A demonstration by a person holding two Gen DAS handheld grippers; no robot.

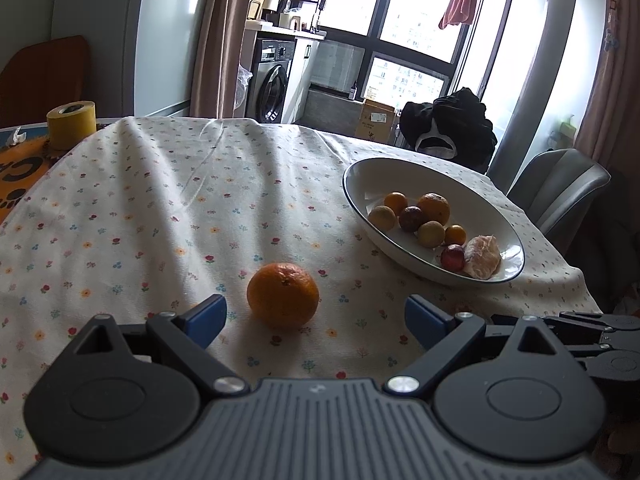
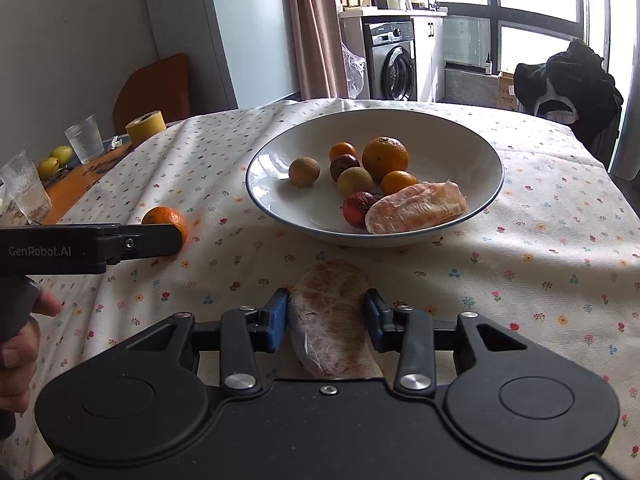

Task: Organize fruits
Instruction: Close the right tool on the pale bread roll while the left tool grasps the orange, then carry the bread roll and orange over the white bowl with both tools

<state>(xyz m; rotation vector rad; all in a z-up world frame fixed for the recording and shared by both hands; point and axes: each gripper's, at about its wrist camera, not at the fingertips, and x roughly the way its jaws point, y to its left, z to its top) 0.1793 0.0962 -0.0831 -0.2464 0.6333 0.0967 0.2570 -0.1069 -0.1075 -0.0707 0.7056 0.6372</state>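
Daylight is pouring through the big windows behind, and the desk [image 2: 540, 240] is wearing a flowery tablecloth that's bunching into soft folds. Going left to right: a yellow tape roll [image 1: 72, 124] is sitting at the far left edge, with a couple of glasses [image 2: 84, 140] showing in the right wrist view. Then the left claw [image 1: 316, 318] is hovering with its blue pads spread wide, gripping nothing, and a loose orange [image 1: 283, 294] is lying on the cloth just ahead of the gap. Next over, the right claw [image 2: 327, 320] is closing its pads on both sides of a peeled citrus segment [image 2: 332, 316], looking like it's gripping it just in front of the bowl [image 2: 264, 192]. That white bowl is already holding a bunch of small fruit plus another peeled segment [image 2: 416, 208].

Looks like the gathering step is underway. Next move is probably lifting the segment over the rim and into a free spot, gently since it's squishy. A washing machine [image 2: 394, 64] is sitting in the background.
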